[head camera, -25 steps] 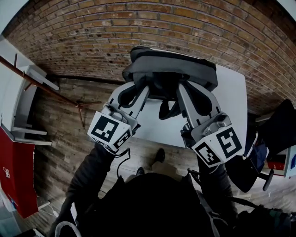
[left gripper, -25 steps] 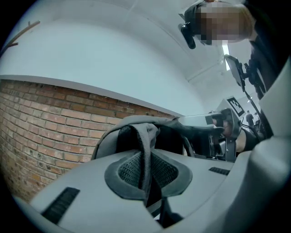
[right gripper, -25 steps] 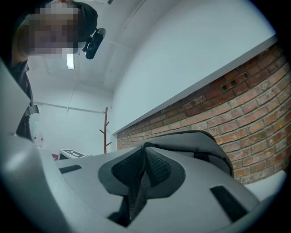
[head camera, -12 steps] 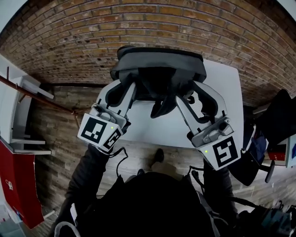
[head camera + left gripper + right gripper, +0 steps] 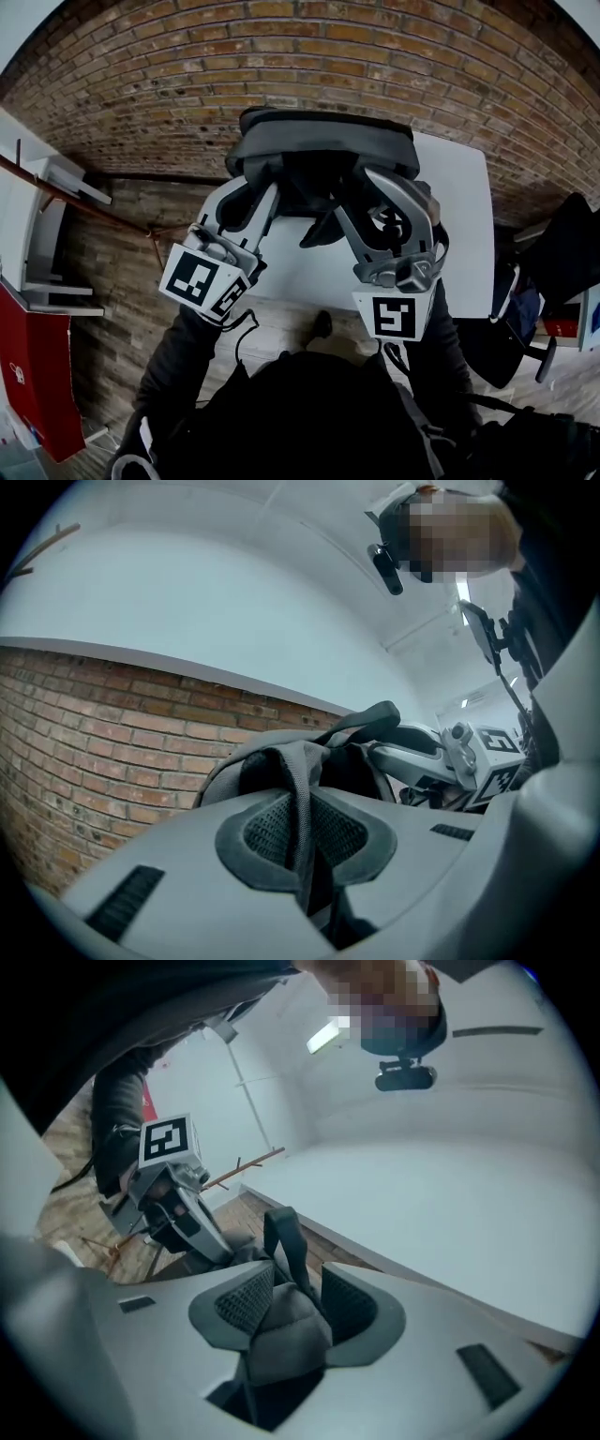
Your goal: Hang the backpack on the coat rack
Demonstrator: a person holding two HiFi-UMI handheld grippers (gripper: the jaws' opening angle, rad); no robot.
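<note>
A grey and black backpack (image 5: 323, 150) is held up in front of me, over the near edge of a white table (image 5: 464, 234). My left gripper (image 5: 270, 190) is shut on one of its grey straps (image 5: 298, 789), which is pinched between the pads. My right gripper (image 5: 361, 187) reaches in under the pack's right side. Its jaws have just been opening and now stand wide, with a lump of grey backpack fabric (image 5: 286, 1330) lying loosely between the pads (image 5: 246, 1299). A thin brown wooden coat rack (image 5: 112, 202) stands at the left.
A brick wall (image 5: 309, 66) lies behind the table. At the left are a white shelf unit (image 5: 52, 216) and a red cabinet (image 5: 37, 375). A black chair (image 5: 562, 253) with dark things on it stands at the right. The floor is wooden planks.
My right gripper has rolled about its own axis, so its marker cube now faces me, and its jaws have spread apart. The backpack and left gripper have shifted slightly to the left.
</note>
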